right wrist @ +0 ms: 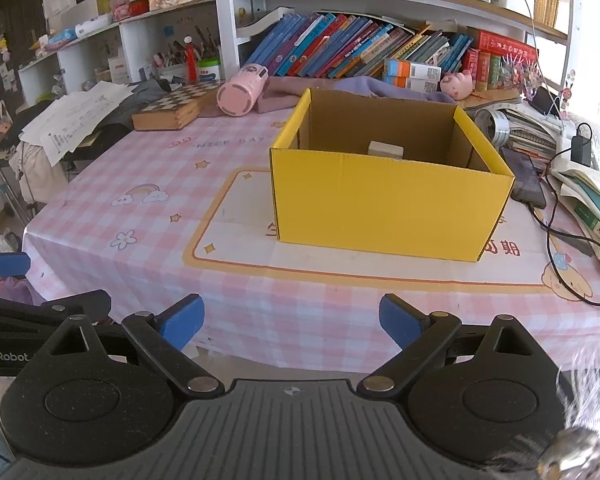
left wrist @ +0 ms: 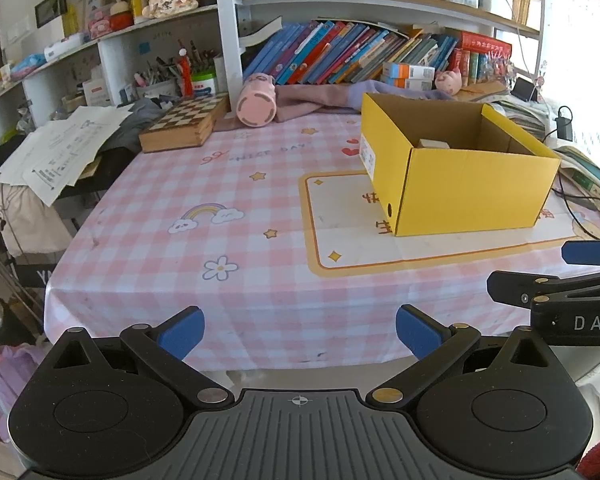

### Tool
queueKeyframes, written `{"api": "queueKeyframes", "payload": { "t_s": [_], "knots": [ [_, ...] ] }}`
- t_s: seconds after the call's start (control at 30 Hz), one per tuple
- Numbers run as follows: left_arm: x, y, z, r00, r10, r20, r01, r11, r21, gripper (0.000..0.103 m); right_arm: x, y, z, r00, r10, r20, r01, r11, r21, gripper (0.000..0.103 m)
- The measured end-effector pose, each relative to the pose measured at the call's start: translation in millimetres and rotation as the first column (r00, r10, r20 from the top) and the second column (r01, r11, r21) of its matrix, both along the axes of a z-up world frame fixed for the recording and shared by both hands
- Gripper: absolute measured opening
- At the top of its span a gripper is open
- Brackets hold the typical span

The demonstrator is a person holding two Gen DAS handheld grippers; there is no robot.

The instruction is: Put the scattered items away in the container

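Left gripper (left wrist: 300, 334) jaws wide, empty | right gripper (right wrist: 291, 323) jaws wide, empty | yellow box (right wrist: 388, 204) on checked tablecloth (right wrist: 148, 236), straight ahead of right, off to left's right; right nearer | pale block (right wrist: 385, 148) inside | cloth before box bare, nothing loose seen.

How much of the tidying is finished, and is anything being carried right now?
Looks mostly done: the open part of the tablecloth is bare, and a pale block already sits inside the yellow box. Nothing is in hand: the left tongs and right tongs are open and empty, short of the table edge. The pink cup lying at the back may be left.
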State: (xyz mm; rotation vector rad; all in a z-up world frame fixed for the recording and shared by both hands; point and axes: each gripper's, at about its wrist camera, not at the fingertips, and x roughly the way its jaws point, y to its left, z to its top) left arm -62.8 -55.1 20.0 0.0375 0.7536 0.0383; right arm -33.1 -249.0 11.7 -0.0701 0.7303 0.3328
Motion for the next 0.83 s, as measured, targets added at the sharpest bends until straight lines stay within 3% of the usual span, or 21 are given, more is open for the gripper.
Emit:
{"api": "queueKeyframes", "payload": {
  "t_s": [0.83],
  "knots": [
    [1.1, 3.3, -3.6, 1.000, 0.010, -0.007, -0.010, 1.000, -0.022, 0.103, -0.9, 0.1, -2.7, 1.000, 0.001, -0.002, -0.001, 1.000, -0.002, 0.095]
  ]
}}
